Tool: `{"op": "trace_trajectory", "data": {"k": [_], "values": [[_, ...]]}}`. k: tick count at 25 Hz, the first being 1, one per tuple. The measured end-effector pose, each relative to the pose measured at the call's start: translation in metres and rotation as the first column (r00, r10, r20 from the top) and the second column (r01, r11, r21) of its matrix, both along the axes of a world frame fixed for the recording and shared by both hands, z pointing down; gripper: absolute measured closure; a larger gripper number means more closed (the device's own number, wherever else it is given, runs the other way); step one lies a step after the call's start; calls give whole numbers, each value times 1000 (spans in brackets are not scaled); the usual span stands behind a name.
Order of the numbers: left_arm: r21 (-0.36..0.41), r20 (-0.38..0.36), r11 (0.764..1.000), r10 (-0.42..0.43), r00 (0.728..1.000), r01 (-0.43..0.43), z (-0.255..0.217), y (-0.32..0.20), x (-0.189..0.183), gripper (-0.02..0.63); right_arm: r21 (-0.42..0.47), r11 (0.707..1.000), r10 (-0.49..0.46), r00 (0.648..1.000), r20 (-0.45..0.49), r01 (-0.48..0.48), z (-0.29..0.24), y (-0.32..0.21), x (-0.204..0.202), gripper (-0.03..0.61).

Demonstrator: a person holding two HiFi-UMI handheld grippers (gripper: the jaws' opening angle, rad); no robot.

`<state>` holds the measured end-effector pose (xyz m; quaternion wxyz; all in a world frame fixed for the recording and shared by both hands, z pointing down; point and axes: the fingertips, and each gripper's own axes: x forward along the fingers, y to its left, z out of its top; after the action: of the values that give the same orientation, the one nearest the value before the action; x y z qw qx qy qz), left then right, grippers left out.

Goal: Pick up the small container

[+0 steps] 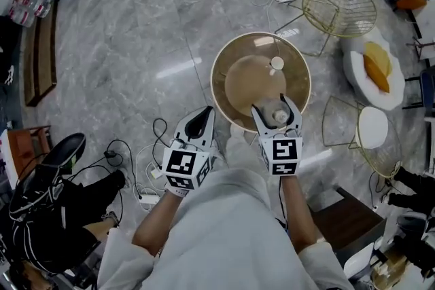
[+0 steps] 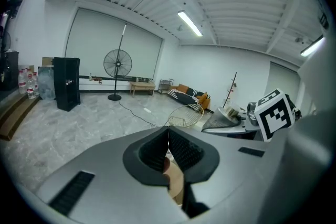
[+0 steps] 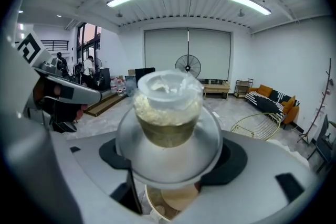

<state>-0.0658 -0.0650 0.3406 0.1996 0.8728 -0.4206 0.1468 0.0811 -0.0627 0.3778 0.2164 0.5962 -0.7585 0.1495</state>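
**Small container in the right grip**

The right hand-held gripper point(image 1: 274, 108) has its jaws part-way apart and clamped on the small container point(image 3: 168, 107), lid uppermost, above the round worktop point(image 1: 243, 81). Best to hold it level with even pressure. The left hand-held gripper point(image 1: 202, 117), alongside, is closed and empty.

Clear white-topped small container point(image 3: 168, 113), tan round table point(image 1: 241, 88), grey marbled floor point(image 1: 136, 44), gold wire chair point(image 1: 338, 8)

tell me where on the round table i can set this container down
On the round table the left half is bare; a small white object sits just beyond centre, to the right. Wire chairs crowd its right side.
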Motion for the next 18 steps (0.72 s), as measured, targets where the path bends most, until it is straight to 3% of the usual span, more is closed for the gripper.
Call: {"op": "trace_trajectory", "data": {"k": [18], "values": [[105,-28,994,42,999,-39,-57,1,9,594,46,998,49,999,22,-50,-62,36,20,241]]}}
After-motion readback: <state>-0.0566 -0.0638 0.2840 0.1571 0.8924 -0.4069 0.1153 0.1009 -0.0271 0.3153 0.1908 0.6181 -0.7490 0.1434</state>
